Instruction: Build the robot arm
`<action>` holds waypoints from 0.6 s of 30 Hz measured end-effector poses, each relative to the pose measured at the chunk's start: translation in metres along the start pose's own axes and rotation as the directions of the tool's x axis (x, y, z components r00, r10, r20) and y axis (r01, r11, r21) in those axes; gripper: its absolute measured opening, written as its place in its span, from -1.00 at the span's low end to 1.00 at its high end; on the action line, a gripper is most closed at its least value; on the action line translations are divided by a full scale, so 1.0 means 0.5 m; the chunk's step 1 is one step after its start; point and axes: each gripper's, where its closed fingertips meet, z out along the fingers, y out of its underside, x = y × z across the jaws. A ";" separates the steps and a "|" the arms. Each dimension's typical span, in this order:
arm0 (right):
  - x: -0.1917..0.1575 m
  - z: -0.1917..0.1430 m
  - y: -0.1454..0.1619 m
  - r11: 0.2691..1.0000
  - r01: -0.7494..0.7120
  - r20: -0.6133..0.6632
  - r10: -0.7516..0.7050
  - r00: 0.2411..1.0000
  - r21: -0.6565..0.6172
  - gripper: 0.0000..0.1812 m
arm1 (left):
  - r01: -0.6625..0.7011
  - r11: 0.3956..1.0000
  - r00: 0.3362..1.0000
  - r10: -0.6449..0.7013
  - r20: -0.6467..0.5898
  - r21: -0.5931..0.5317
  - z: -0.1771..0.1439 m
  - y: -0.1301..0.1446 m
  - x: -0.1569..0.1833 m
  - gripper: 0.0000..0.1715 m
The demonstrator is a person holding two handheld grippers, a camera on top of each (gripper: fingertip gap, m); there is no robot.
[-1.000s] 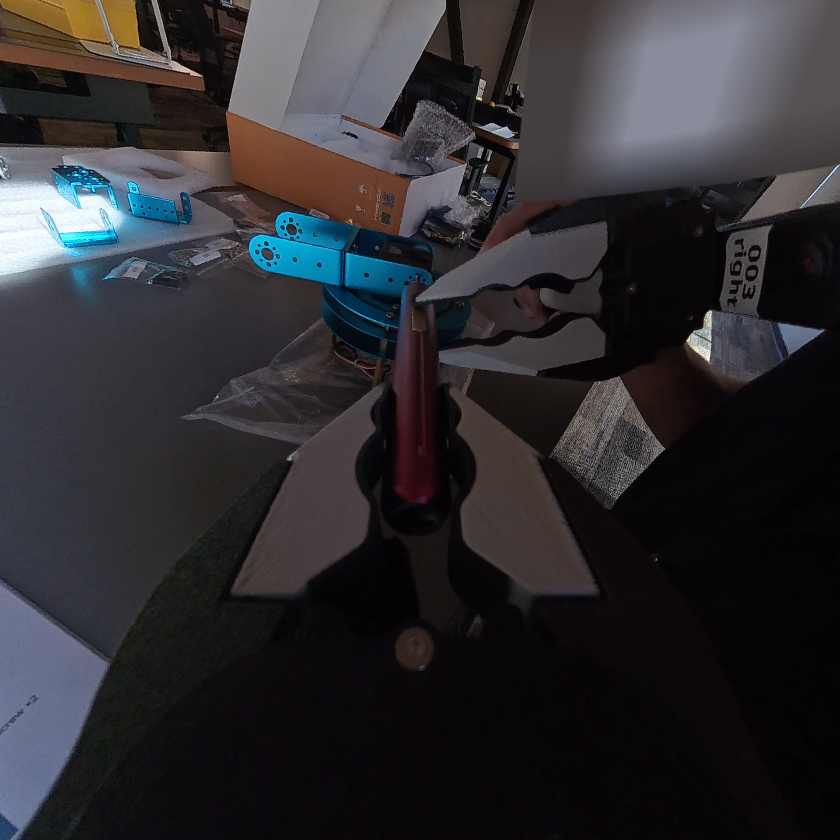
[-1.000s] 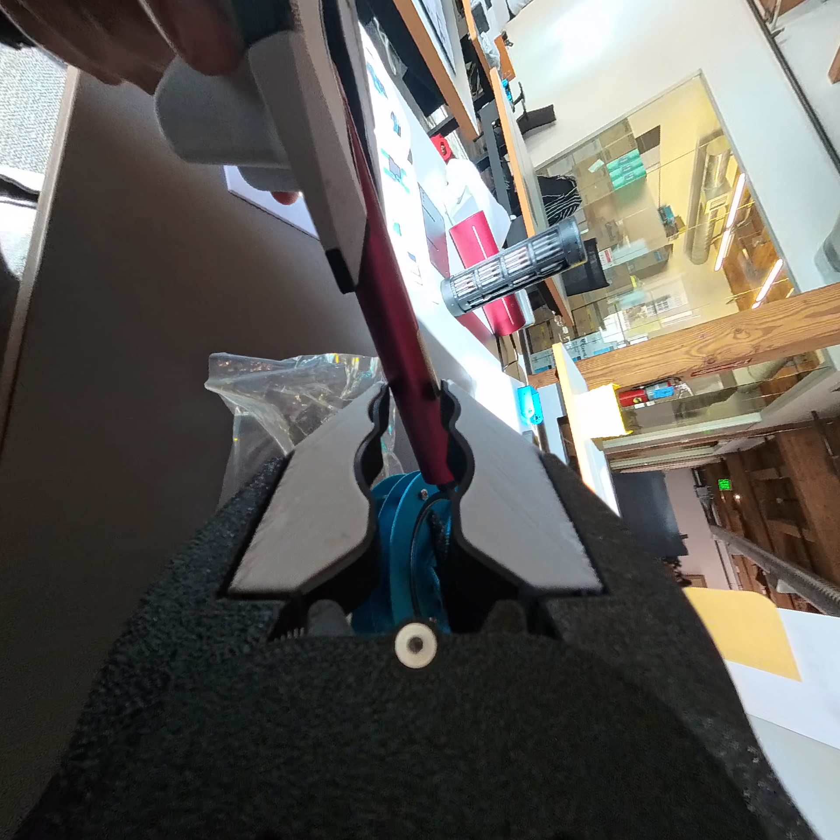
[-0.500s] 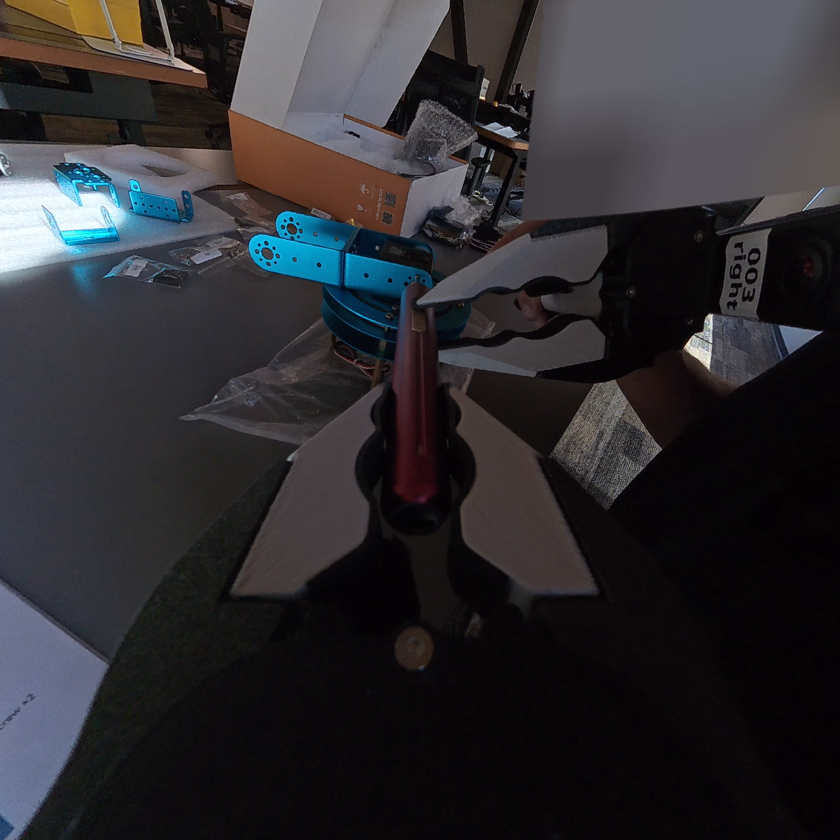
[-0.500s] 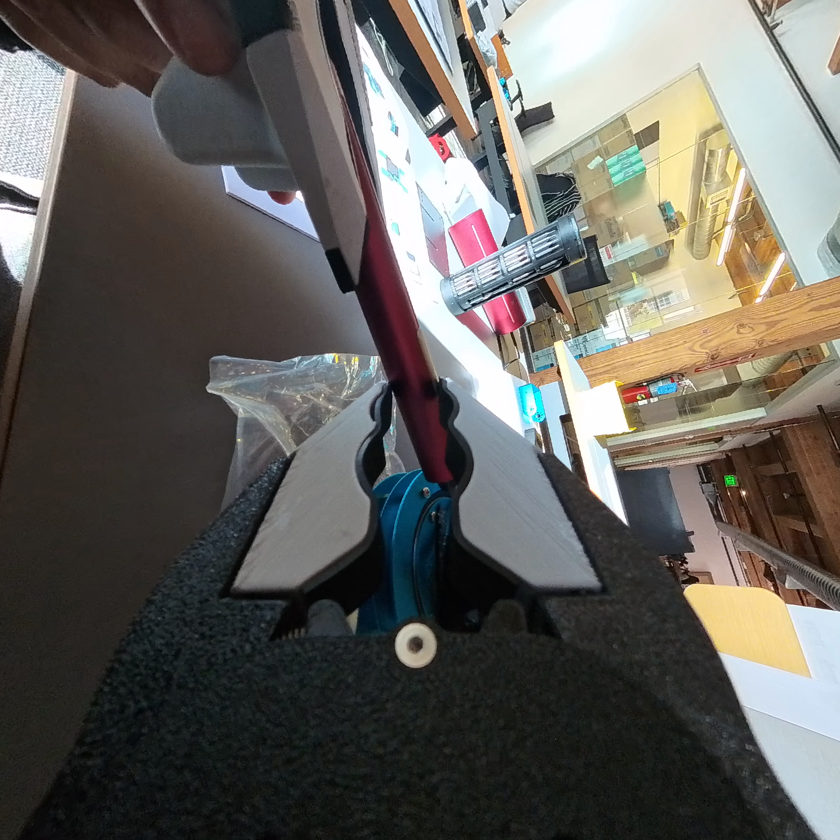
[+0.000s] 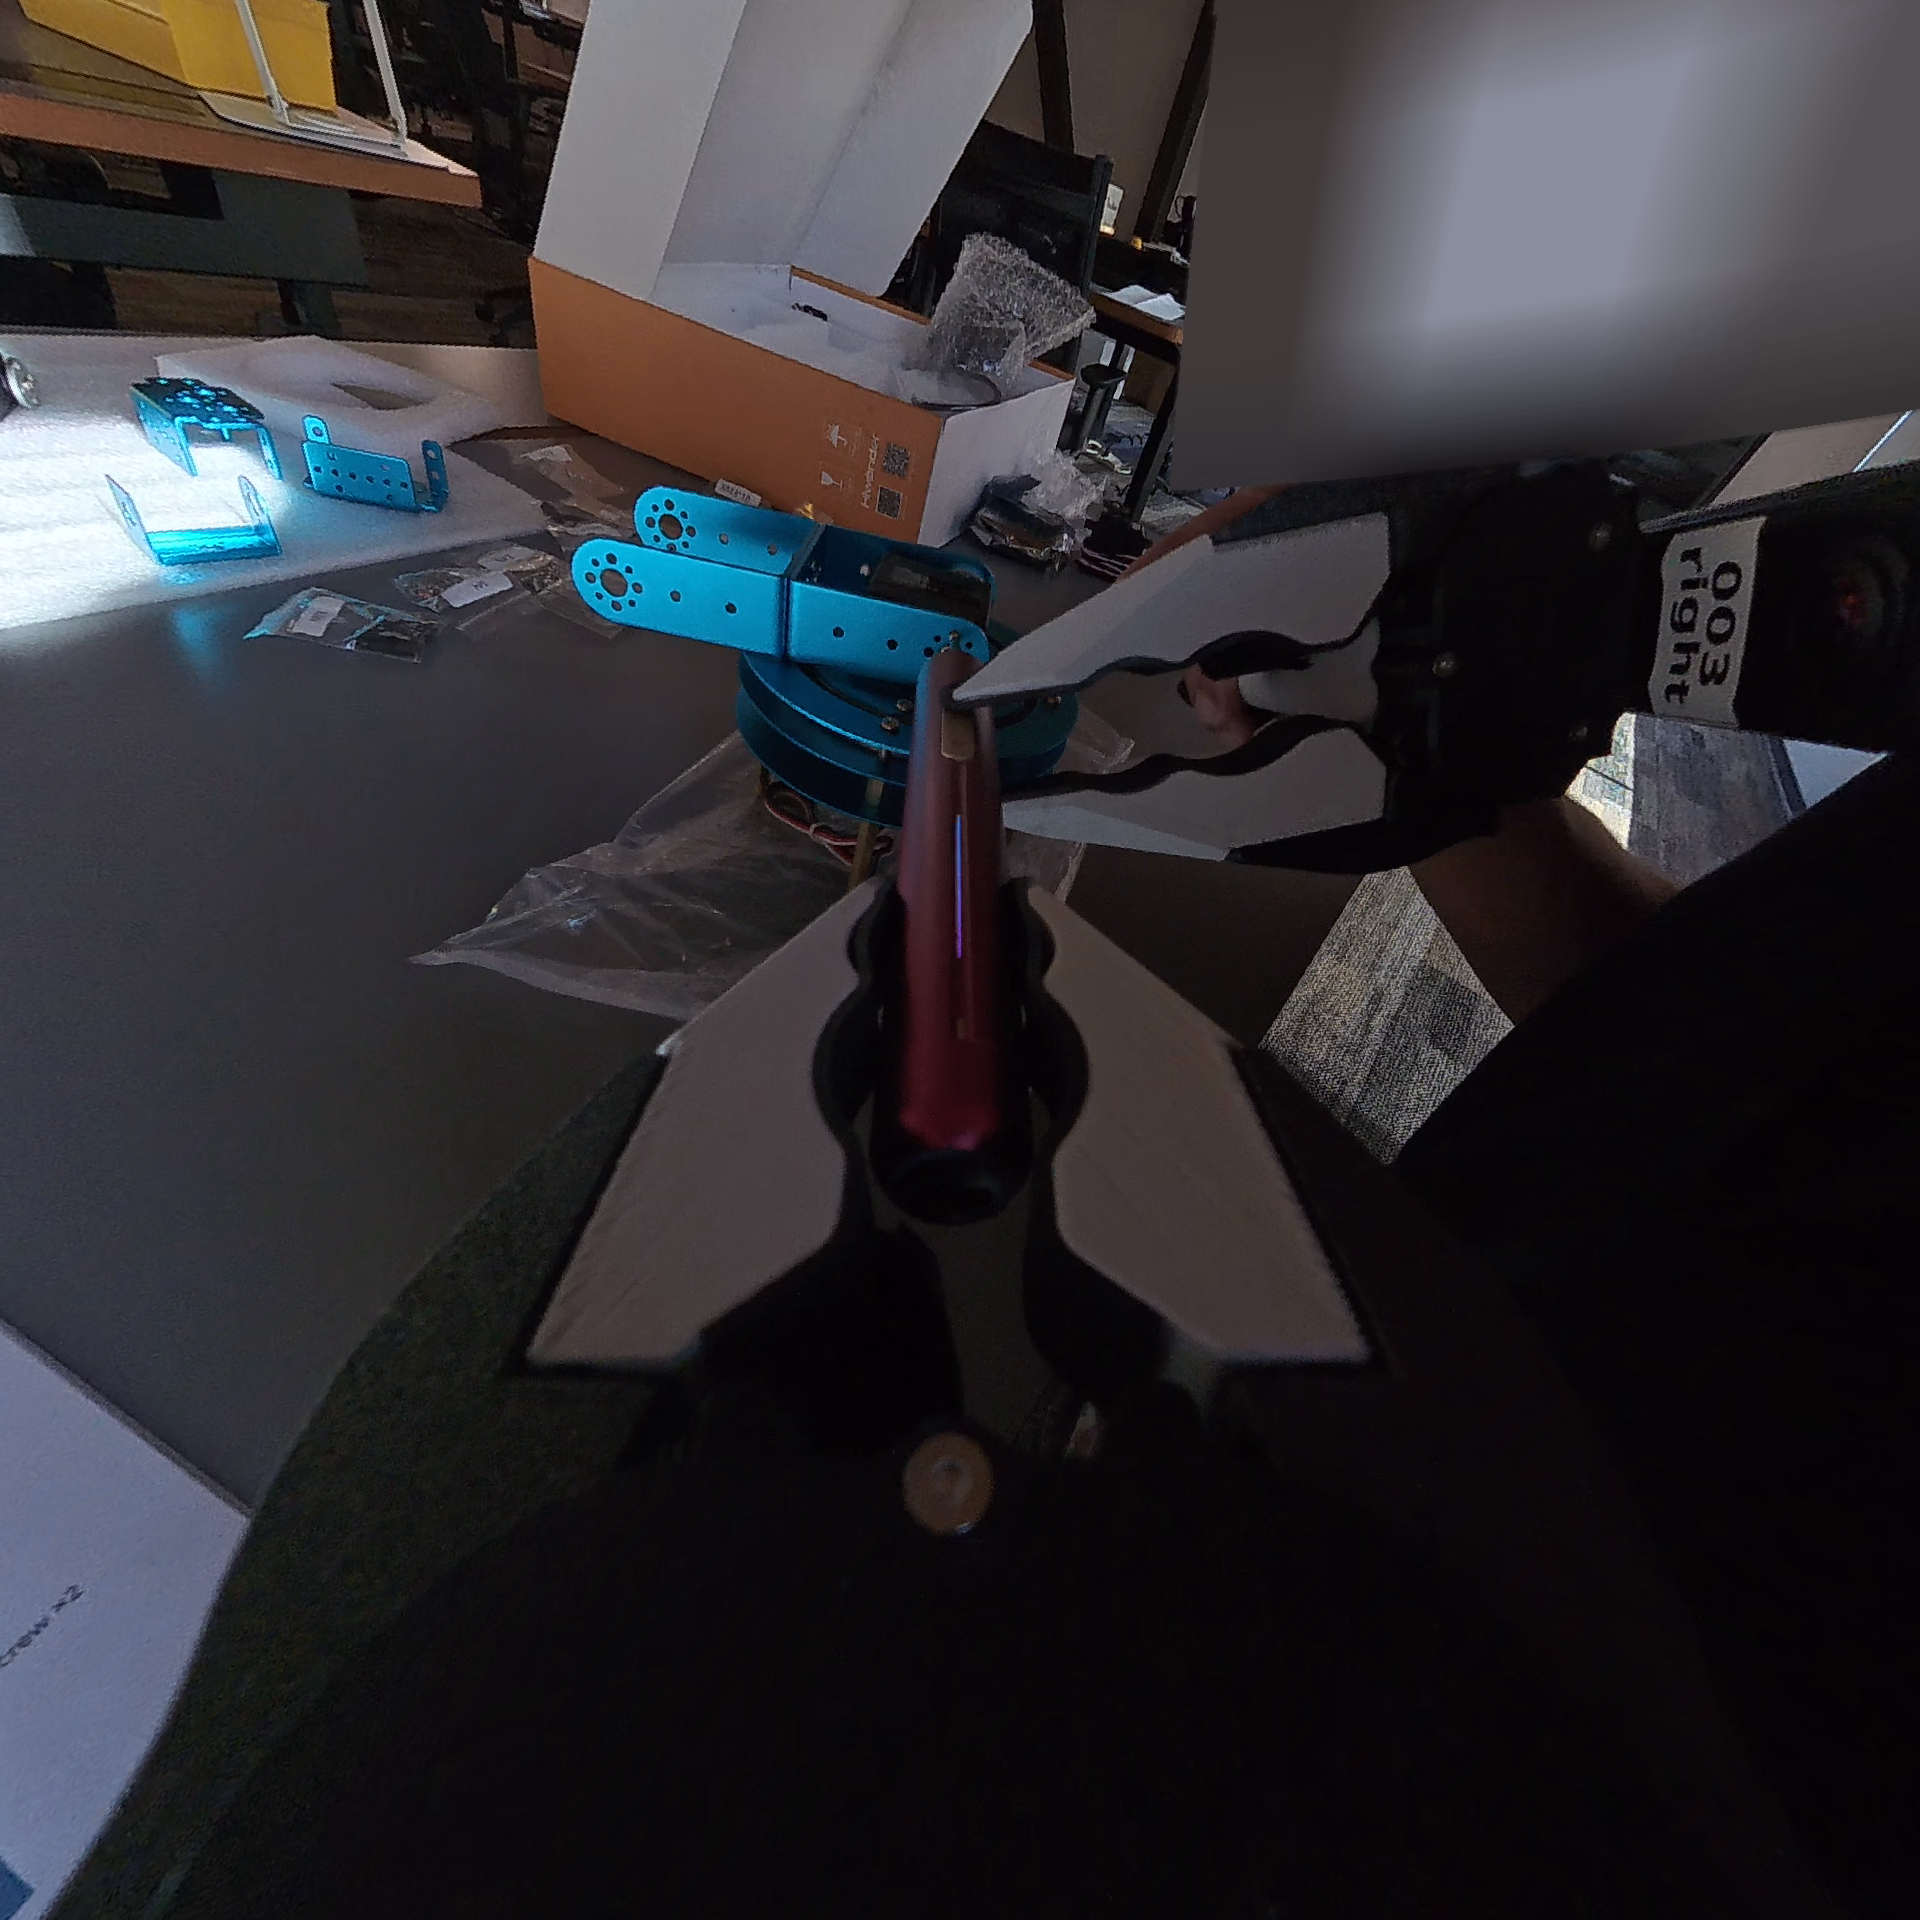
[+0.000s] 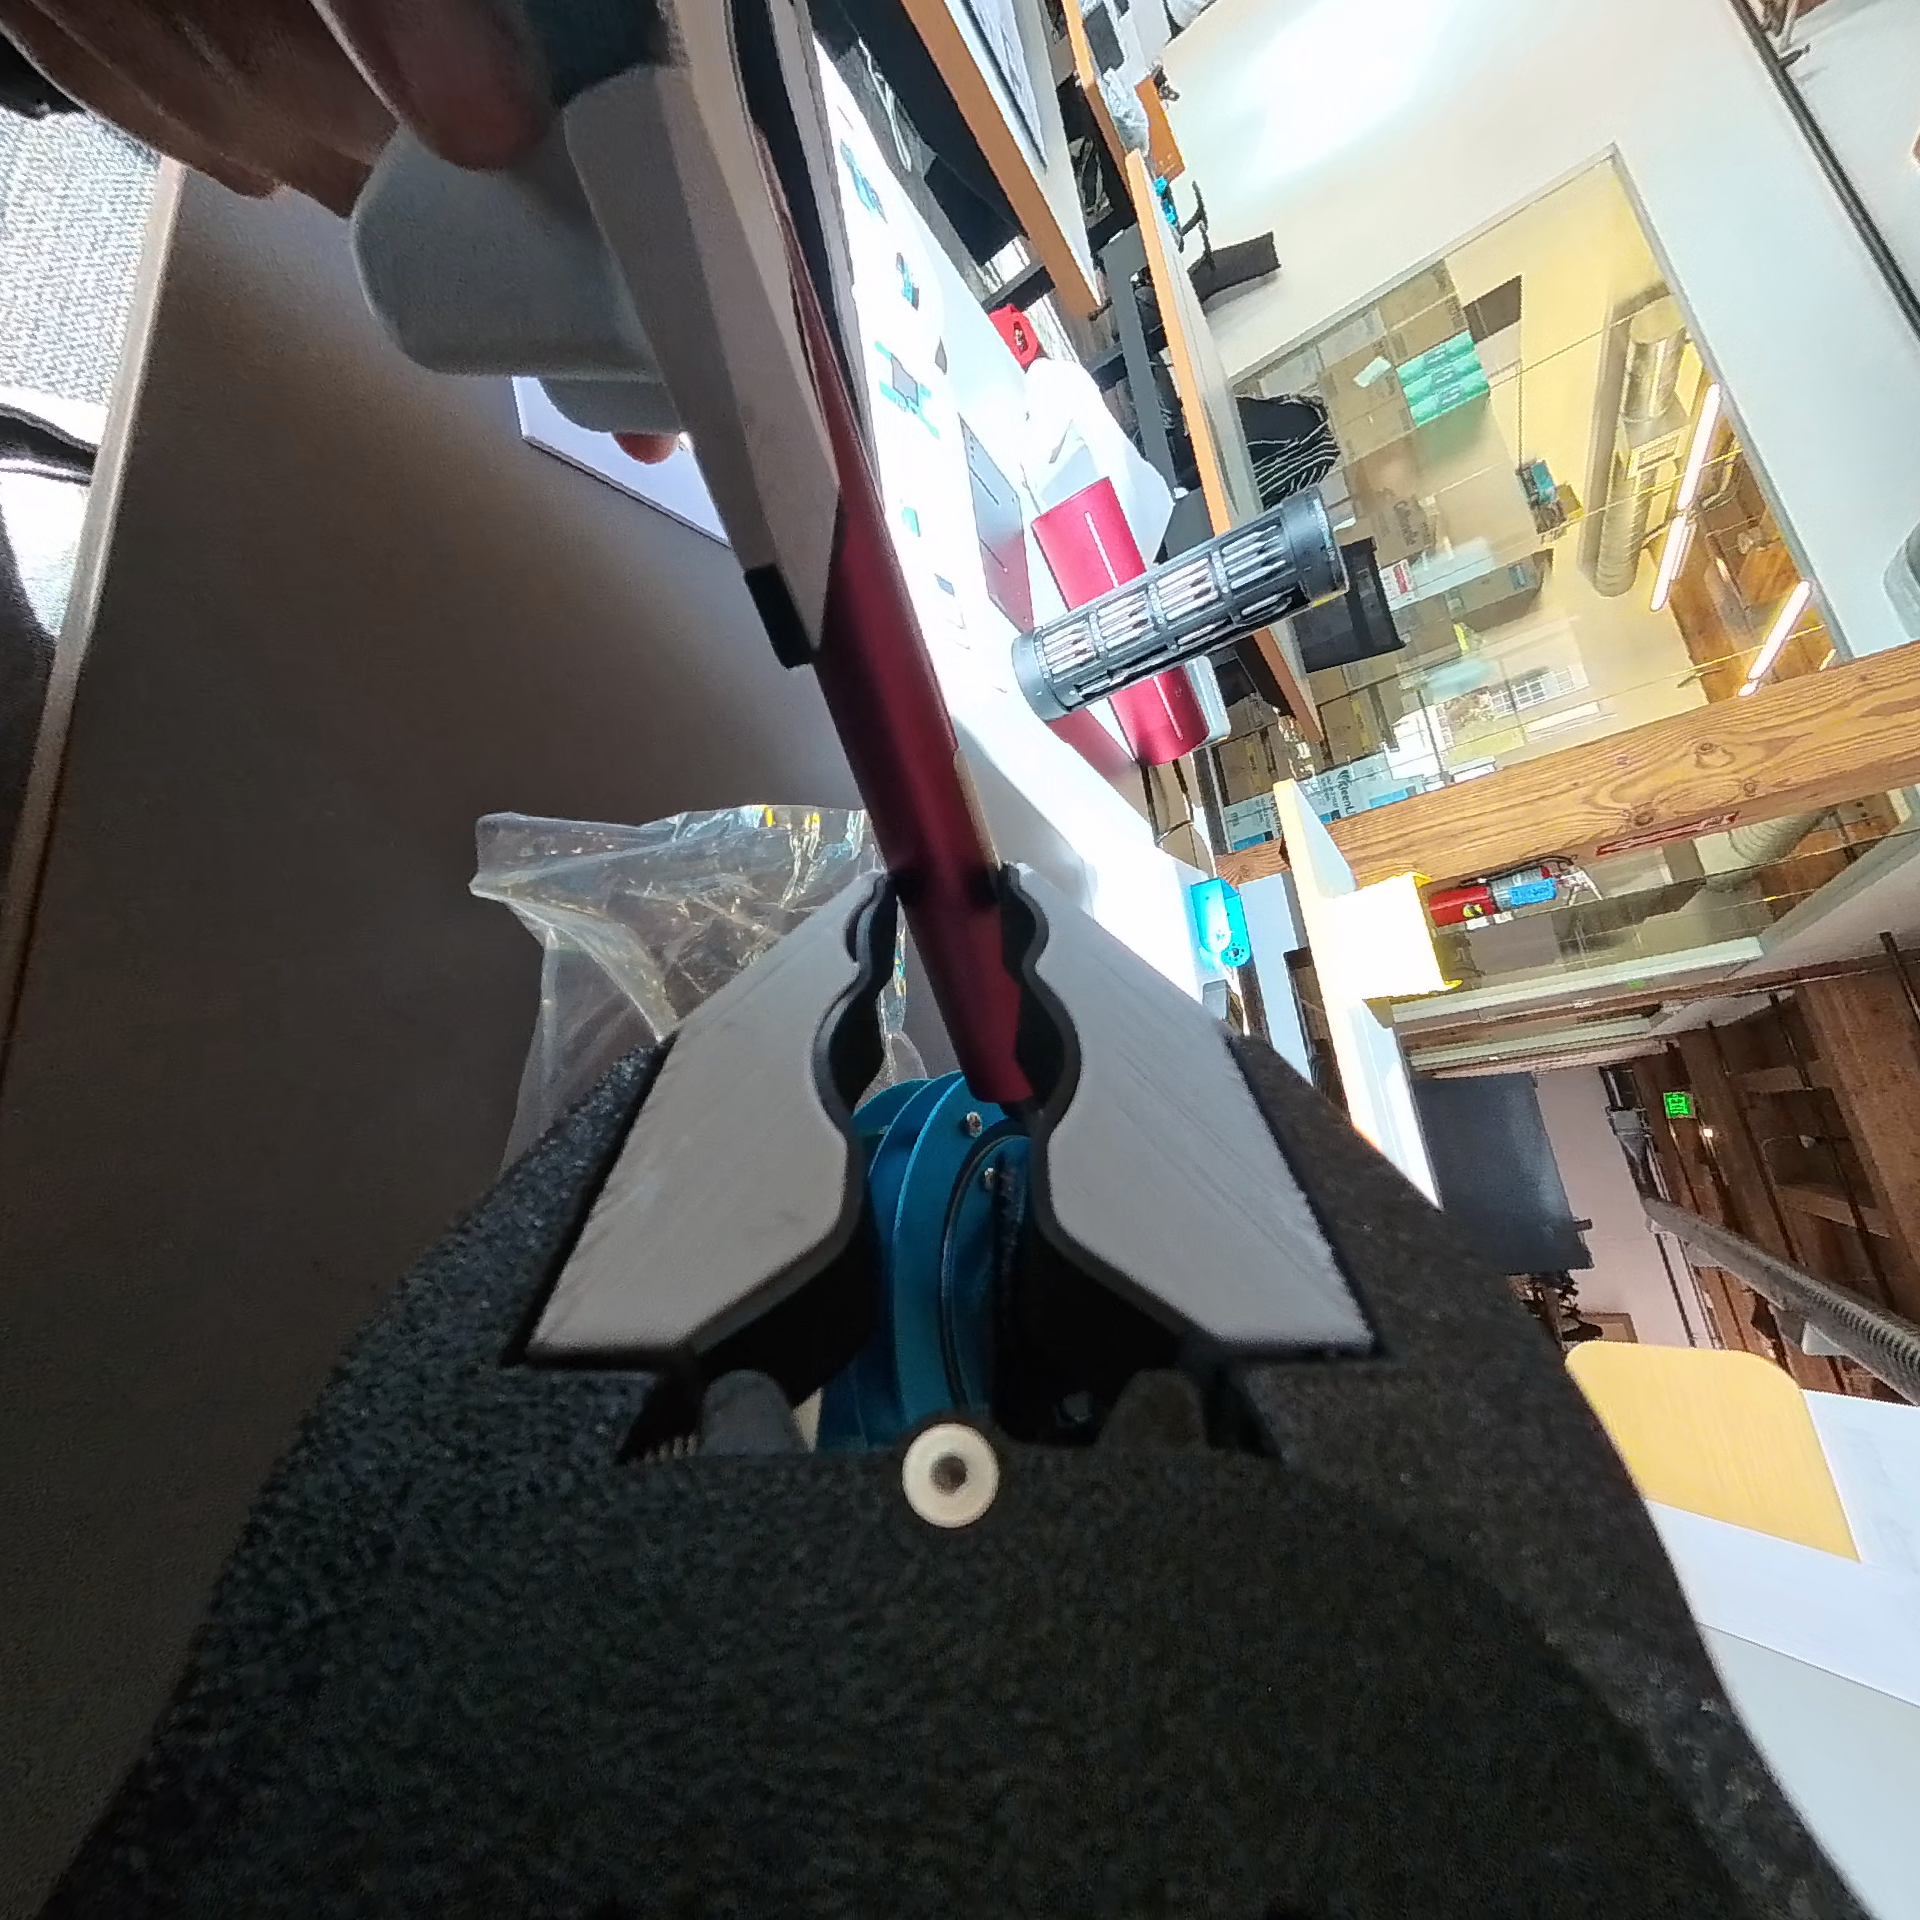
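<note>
My left gripper (image 5: 951,904) is shut on a red screwdriver (image 5: 948,987) that points forward and down at a blue metal bracket assembly on round plates (image 5: 831,623). My right gripper (image 5: 987,758) comes in from the right, its two white fingers either side of the screwdriver's front end. In the right wrist view the right gripper (image 6: 948,891) has its fingertips pressed on the red screwdriver (image 6: 904,748), with the blue assembly (image 6: 914,1195) just behind. The left gripper's finger (image 6: 748,416) and a person's hand (image 6: 260,83) show at the top.
A clear plastic bag (image 5: 644,904) lies under the assembly on the dark table (image 5: 260,935). An open orange and white box (image 5: 748,405), loose blue brackets (image 5: 197,457) and small parts bags (image 5: 343,623) lie behind. A grey bit holder (image 6: 1174,613) stands beside a red case (image 6: 1101,582). The gap from one gripper's tips to the other's is roughly 5 cm.
The right gripper's fingers have closed in slightly on the screwdriver's front end. The left gripper and the screwdriver have hardly moved.
</note>
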 end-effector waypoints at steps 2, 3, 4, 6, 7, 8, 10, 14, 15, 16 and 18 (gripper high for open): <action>0.000 0.000 0.000 1.000 0.000 -0.003 0.000 1.000 -0.001 -0.80 | -0.001 1.000 1.000 0.001 0.000 0.000 0.000 0.000 -0.001 -0.79; 0.000 0.000 0.000 1.000 -0.004 0.000 0.004 1.000 -0.002 -0.80 | 0.002 1.000 1.000 -0.002 -0.001 0.001 0.000 0.001 -0.001 -0.79; 0.000 0.000 0.000 1.000 -0.003 0.002 0.003 1.000 -0.002 -0.80 | 0.005 1.000 1.000 -0.005 -0.002 0.002 0.000 0.001 -0.001 -0.79; -0.001 0.001 0.001 1.000 -0.018 0.014 0.018 1.000 -0.002 -0.80 | 0.007 1.000 1.000 -0.007 -0.002 0.003 0.000 0.001 -0.001 -0.79; 0.000 0.001 0.001 1.000 -0.021 0.012 0.021 1.000 -0.003 -0.80 | 0.008 1.000 1.000 -0.008 -0.002 0.003 0.000 0.000 -0.002 -0.79; -0.001 0.002 0.001 1.000 -0.009 0.003 0.009 1.000 -0.005 -0.79 | 0.003 1.000 1.000 -0.003 -0.001 0.000 0.000 0.001 -0.002 -0.79; 0.000 0.002 0.001 1.000 0.001 -0.006 -0.001 1.000 -0.008 -0.79 | 0.003 1.000 1.000 -0.003 -0.001 0.000 0.000 0.000 -0.002 -0.79; 0.000 0.002 0.001 1.000 -0.013 -0.001 0.013 1.000 -0.008 -0.79 | 0.007 1.000 1.000 -0.007 -0.004 0.001 0.001 0.000 -0.003 -0.79; 0.000 0.002 0.002 1.000 -0.015 -0.002 0.015 1.000 -0.007 -0.79 | 0.008 1.000 1.000 -0.008 -0.004 0.002 0.001 0.000 -0.003 -0.79; 0.000 0.002 0.002 1.000 -0.017 -0.002 0.017 1.000 -0.007 -0.79 | 0.008 1.000 1.000 -0.008 -0.003 0.002 0.002 0.000 -0.003 -0.79; 0.001 0.001 0.003 1.000 -0.013 0.001 0.013 1.000 -0.004 -0.80 | 0.011 1.000 1.000 -0.011 -0.003 0.005 0.002 0.000 -0.003 -0.79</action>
